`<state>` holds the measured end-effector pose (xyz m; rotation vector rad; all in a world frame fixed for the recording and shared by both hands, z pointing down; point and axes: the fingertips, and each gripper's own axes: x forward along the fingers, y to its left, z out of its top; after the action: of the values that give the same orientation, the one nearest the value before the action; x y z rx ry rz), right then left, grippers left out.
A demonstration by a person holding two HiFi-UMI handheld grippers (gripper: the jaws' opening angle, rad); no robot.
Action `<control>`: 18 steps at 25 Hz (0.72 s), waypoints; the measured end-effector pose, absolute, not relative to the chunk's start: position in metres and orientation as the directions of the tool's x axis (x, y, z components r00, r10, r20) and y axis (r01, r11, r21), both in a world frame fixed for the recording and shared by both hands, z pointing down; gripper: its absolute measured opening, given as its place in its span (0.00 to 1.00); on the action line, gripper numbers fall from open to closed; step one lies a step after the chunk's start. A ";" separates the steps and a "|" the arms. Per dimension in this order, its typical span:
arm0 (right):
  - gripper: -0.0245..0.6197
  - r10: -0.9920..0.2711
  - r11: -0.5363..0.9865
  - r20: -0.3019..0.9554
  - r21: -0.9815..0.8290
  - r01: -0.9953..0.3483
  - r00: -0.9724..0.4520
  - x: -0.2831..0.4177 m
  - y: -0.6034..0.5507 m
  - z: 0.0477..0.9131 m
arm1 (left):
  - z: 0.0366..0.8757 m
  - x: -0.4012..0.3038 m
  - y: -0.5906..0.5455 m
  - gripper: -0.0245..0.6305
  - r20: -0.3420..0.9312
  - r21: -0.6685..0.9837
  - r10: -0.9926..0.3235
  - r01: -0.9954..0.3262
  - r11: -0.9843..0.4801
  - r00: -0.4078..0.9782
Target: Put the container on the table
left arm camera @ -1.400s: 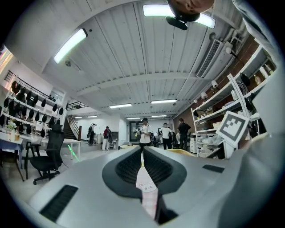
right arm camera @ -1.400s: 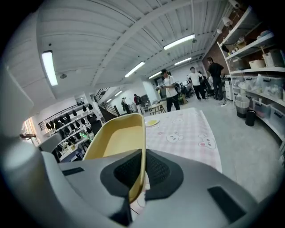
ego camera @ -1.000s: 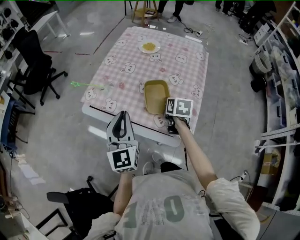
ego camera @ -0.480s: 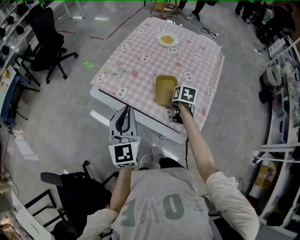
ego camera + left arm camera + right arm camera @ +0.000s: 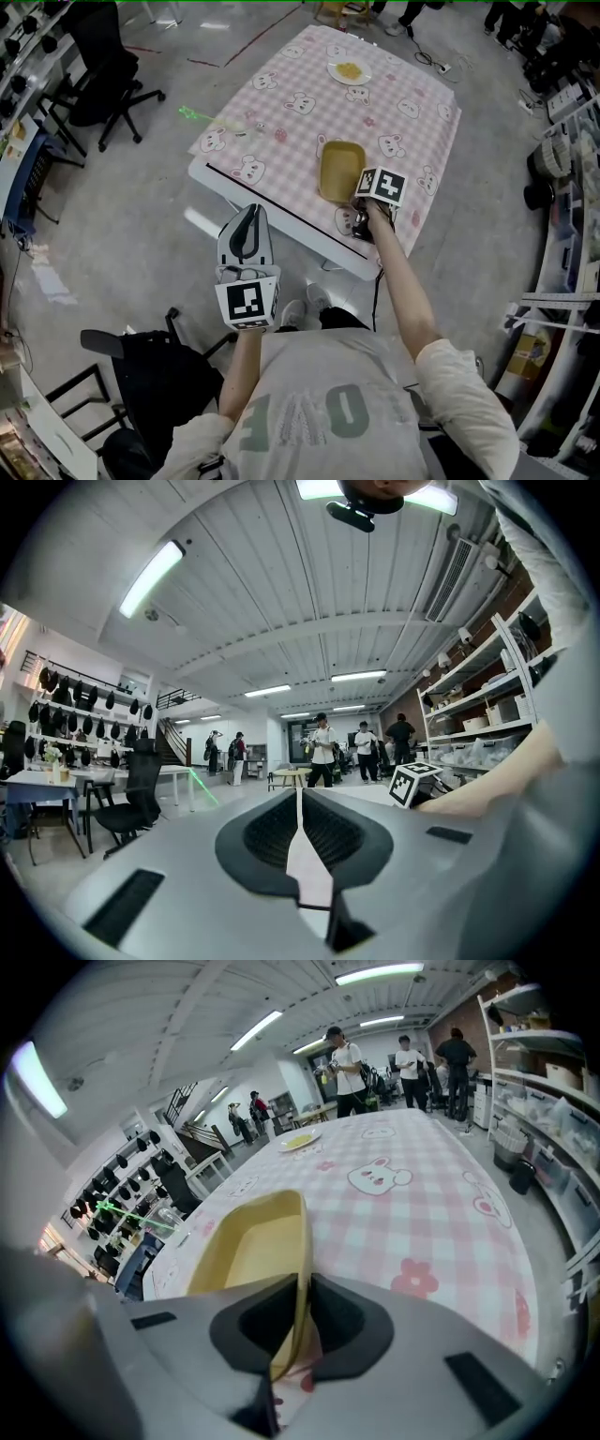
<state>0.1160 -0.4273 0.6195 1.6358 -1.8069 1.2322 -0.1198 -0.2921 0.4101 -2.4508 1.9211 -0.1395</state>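
Note:
A yellow oblong container is at the near right part of the table, which wears a pink checked cloth with bunny prints. My right gripper reaches down at it from the near side, under its marker cube. In the right gripper view the container shows empty, and the right gripper is shut on its thin right wall. I cannot tell whether its base touches the cloth. My left gripper hangs off the table's near edge, shut with nothing in it, pointing level across the room.
A white plate of yellow food lies at the table's far end. Office chairs stand to the left, a black chair is beside me, and shelves line the right. People stand beyond the table.
The right gripper has sunk a little toward the cloth with the container in it. The left gripper has drifted slightly, and the head view has shifted.

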 end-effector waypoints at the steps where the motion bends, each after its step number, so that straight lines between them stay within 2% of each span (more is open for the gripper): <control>1: 0.10 -0.577 -0.077 0.780 -0.349 -0.934 -0.243 0.114 -0.426 0.622 | 0.410 -0.120 -0.292 0.10 0.055 -0.074 -0.970 -0.968 -0.240 0.237; 9: 0.10 -0.600 -0.057 0.748 -0.395 -0.917 -0.285 0.113 -0.424 0.622 | 0.414 -0.115 -0.288 0.10 0.061 -0.070 -0.966 -0.964 -0.256 0.252; 12: 0.24 -0.609 -0.050 0.730 -0.424 -0.904 -0.309 0.110 -0.426 0.616 | 0.416 -0.117 -0.288 0.10 0.067 -0.069 -0.965 -0.963 -0.259 0.254; 18: 0.24 -0.713 -0.028 0.640 -0.437 -0.899 -0.288 0.115 -0.446 0.560 | 0.410 -0.120 -0.293 0.10 0.054 -0.064 -0.966 -0.964 -0.257 0.253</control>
<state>0.1154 -0.4462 0.5596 1.7187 -2.0184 1.2138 -0.1200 -0.2926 0.4099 -2.4725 1.9041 -0.1276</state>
